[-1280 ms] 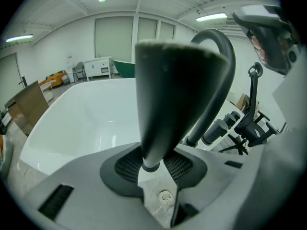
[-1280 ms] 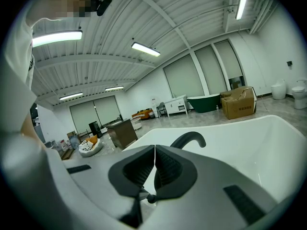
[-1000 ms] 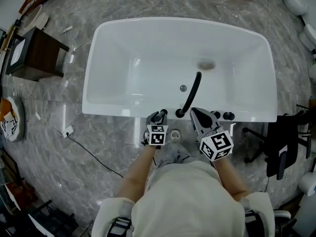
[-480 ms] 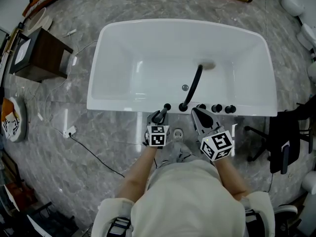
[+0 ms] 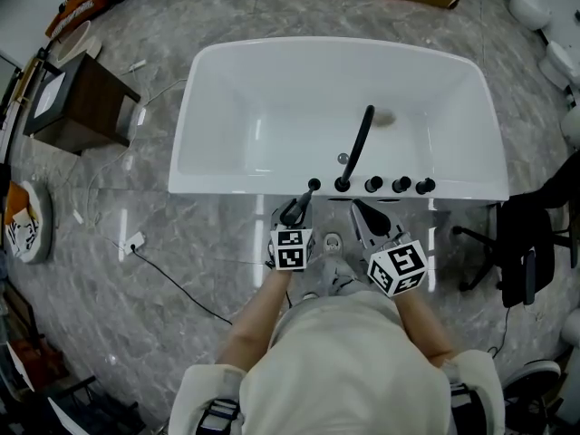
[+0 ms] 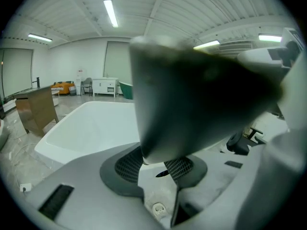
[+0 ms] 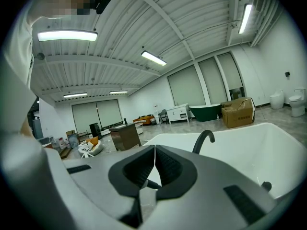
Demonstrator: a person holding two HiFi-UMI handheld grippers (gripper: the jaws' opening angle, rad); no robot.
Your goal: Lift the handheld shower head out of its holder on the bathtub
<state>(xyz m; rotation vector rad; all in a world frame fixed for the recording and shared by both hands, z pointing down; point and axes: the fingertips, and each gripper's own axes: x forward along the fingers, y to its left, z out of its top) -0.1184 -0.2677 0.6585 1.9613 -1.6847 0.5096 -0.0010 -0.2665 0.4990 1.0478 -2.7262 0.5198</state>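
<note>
The left gripper (image 5: 292, 214) has its jaws clamped on the dark grey handheld shower head (image 6: 192, 99), holding it just short of the white oval bathtub's (image 5: 272, 62) near rim, apparently to clear its holder, while the right gripper (image 5: 367, 217), jaws together and empty, hangs alongside.

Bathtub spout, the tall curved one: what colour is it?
The spout is black, clearest in the head view against the white bathtub.

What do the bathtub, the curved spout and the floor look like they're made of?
Bathtub: glossy white, probably acrylic or enamel, judging by soft highlights. Spout: matte black, likely coated metal. Floor: polished grey veined stone or stone-look tile, with light streaks reflected.
</note>
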